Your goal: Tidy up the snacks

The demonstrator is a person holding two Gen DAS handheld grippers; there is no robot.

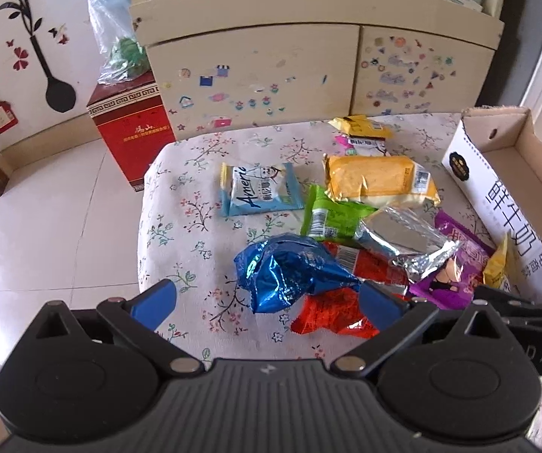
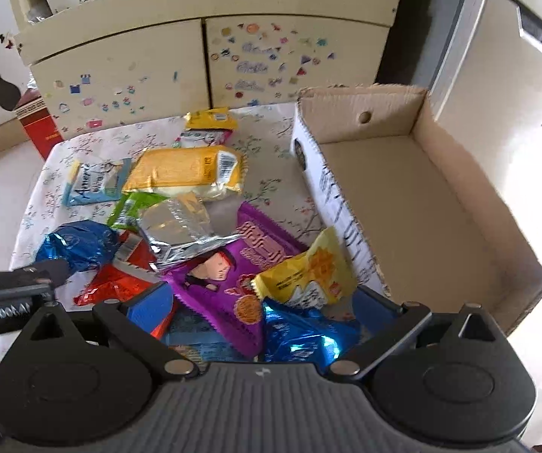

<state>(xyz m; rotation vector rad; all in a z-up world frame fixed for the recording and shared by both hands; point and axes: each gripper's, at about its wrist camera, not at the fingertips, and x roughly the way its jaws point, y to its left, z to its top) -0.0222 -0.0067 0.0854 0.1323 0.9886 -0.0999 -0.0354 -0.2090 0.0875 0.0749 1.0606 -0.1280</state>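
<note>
While we hold both tools low over the near edge of the flowered tablecloth [image 1: 180, 204], the snacks lie in a loose heap ahead of us and the cardboard box [image 2: 414, 196] stands open-topped at the right end of the table, touching nothing but the cloth as far as we can see, with no packet visible inside it. Our left gripper [image 1: 267, 298] has its blue-tipped fingers spread wide apart, one on either side of a crumpled blue foil packet [image 1: 286, 271] that lies on top of a red packet [image 1: 331, 313]; we cannot tell whether the right-hand finger touches the foil. Beyond these lie a green packet [image 1: 331, 215], a silver foil packet [image 1: 403, 241] across it, a large orange-yellow packet [image 1: 376, 177] and a pale blue "Americ…" packet [image 1: 256, 188] on its own to the left. Farther back, near the stickered cabinet [image 1: 256, 56], sit a small yellow packet [image 1: 361, 124] and a pink-edged one [image 1: 361, 145] just beside it. Our right gripper [image 2: 263, 309] is likewise wide open, its fingers straddling a purple packet [image 2: 225, 287], a small yellow packet [image 2: 308, 271] propped beside the box wall, and a second blue foil packet [image 2: 301, 336] under it. On the floor to the left stands a red carton [image 1: 131, 132].
</note>
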